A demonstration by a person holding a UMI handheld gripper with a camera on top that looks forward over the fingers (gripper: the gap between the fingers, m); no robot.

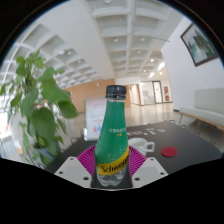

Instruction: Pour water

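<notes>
Bottle: a green plastic bottle with a dark cap is seen upright, right between the fingers, its yellow label low down at the pads.
Gripper: the gripper is closed in on the bottle's lower body, both magenta pads pressed against its sides, so the bottle is gripped.
Contents: through the green plastic the fill level cannot be told.
Table: a dark surface is seen spread beyond the fingers, under and behind the bottle.
Red object: a small red round thing is seen lying on the dark surface, off to the right of the bottle and apart from it.
White object: something pale is glimpsed just behind the bottle's right side; what it is cannot be told.
Plant: a leafy green plant is seen to the left of the bottle.
Background: a bright hall with white ceiling beams is seen far beyond.
</notes>
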